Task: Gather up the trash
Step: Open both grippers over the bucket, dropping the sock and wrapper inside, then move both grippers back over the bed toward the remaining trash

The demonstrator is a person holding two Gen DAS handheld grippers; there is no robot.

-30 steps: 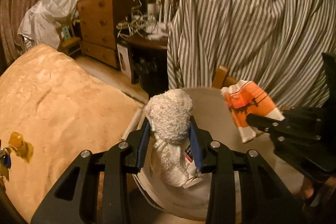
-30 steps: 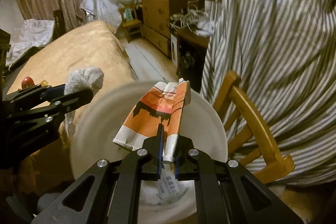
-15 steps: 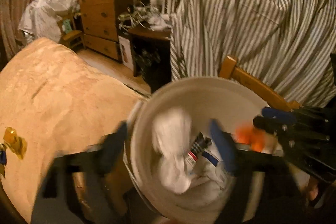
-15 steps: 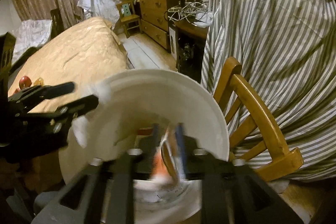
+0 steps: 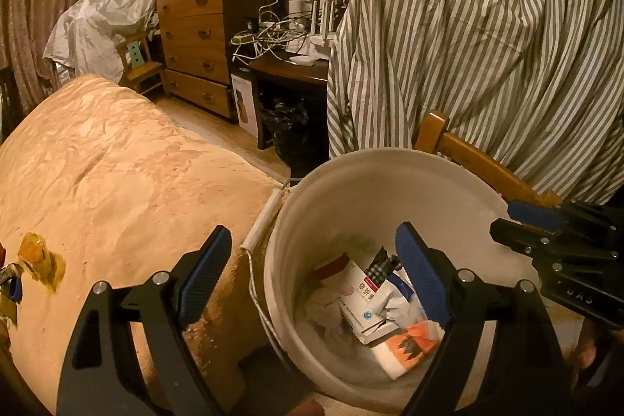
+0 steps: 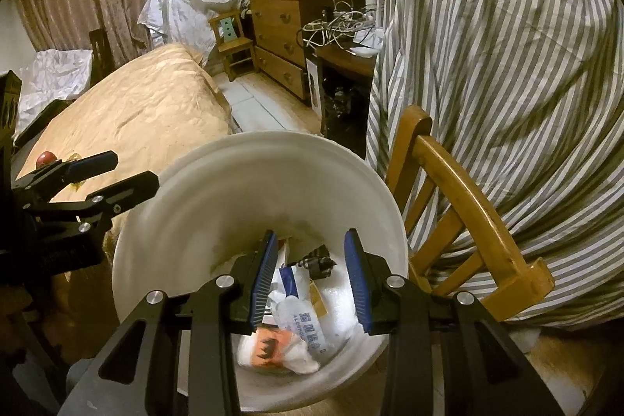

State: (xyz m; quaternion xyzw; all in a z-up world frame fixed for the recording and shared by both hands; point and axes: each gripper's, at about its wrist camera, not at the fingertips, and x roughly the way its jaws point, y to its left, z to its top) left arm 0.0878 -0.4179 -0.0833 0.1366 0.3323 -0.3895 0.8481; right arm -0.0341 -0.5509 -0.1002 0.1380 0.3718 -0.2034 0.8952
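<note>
A white bucket (image 5: 390, 166) (image 6: 273, 143) stands between the bed and a chair, under both grippers. In it lie an orange-and-white wrapper (image 5: 409, 342) (image 6: 273, 342), a white cloth wad (image 5: 323, 310), a white medicine box (image 5: 358, 295) and a wipes packet (image 6: 304, 322). My left gripper (image 5: 312, 240) hangs wide open over the bucket's left rim, with nothing between its pads. Over the bucket's middle, my right gripper (image 6: 311, 240) is partly open and holds nothing. Each gripper shows in the other's view: the left gripper (image 6: 132, 168) at the left, the right gripper (image 5: 503, 217) at the right.
A bed with a tan cover (image 5: 97, 182) lies to the left, with a yellow wrapper (image 5: 35, 252) and a red object (image 6: 46, 158) on it. A wooden chair (image 6: 468, 190) and a striped sheet (image 5: 487, 45) crowd the right. A dresser (image 5: 195, 45) stands behind.
Both grippers have opened. The white cloth wad fell from the left one and the orange wrapper from the right one, and both now lie in the bucket.
</note>
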